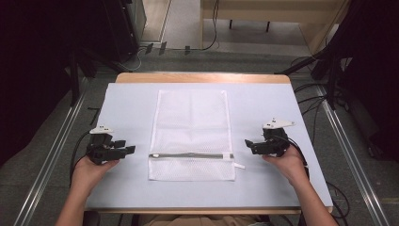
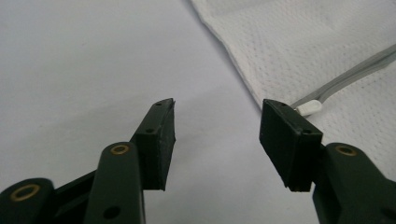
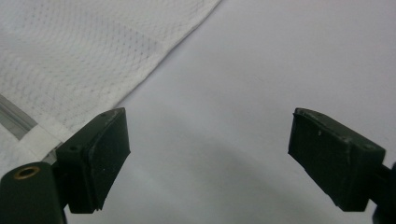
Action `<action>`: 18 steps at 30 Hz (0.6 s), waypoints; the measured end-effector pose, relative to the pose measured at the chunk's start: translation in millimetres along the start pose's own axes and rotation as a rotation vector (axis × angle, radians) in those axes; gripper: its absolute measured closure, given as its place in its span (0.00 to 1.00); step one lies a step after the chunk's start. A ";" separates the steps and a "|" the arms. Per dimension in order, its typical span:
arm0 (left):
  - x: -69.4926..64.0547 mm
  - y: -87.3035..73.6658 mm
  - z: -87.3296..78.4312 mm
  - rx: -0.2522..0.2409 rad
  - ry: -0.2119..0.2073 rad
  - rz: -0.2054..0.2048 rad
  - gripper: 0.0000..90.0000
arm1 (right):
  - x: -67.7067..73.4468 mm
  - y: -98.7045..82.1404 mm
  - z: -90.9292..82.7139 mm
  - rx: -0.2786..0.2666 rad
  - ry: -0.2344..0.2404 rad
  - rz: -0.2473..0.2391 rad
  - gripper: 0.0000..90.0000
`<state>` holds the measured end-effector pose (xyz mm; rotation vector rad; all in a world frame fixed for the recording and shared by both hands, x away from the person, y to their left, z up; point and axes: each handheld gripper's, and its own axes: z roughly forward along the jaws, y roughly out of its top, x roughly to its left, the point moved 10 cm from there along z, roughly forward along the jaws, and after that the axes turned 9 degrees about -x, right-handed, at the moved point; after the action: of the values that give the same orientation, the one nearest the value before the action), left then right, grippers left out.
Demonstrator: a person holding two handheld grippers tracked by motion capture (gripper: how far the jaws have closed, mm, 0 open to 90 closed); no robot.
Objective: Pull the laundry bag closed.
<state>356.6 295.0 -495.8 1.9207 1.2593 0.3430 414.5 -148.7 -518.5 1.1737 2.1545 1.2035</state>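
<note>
A white mesh bag [image 1: 192,134] lies flat mid-frame on the surface [image 1: 127,113]. My left gripper [image 1: 123,149] and right gripper [image 1: 251,144] flank it, jaws apart, holding nothing.

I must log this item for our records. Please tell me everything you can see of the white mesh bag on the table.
The white mesh laundry bag lies flat and looks empty, a tall rectangle of fine perforated fabric with hemmed edges. A grey zipper runs across it near the person's end and looks closed, with a small white pull tab at its right end. It rests mid-table on the pale blue table cover, between both open grippers; neither touches it.
</note>
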 end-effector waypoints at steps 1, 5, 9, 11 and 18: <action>-1.1 0.2 0.5 -0.001 -0.005 -0.007 0.55 | 0.4 0.6 -0.1 -0.003 0.008 0.004 0.15; -3.0 2.2 0.0 -0.011 -0.015 -0.005 0.57 | 2.5 1.0 -0.4 0.002 0.023 0.016 0.15; -3.3 4.3 -0.7 -0.014 -0.028 -0.021 0.61 | 4.3 0.8 0.4 0.006 0.032 0.018 0.15; -2.8 5.7 -1.1 -0.019 -0.023 -0.028 0.60 | 5.7 0.9 0.1 0.005 0.046 0.017 0.15; -2.0 5.3 2.0 0.009 -0.042 -0.054 0.46 | 8.6 -1.0 -0.6 0.014 0.058 0.013 0.17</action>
<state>360.3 291.4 -492.7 1.8882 1.2842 0.2684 408.8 -142.1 -518.6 1.1737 2.2048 1.2442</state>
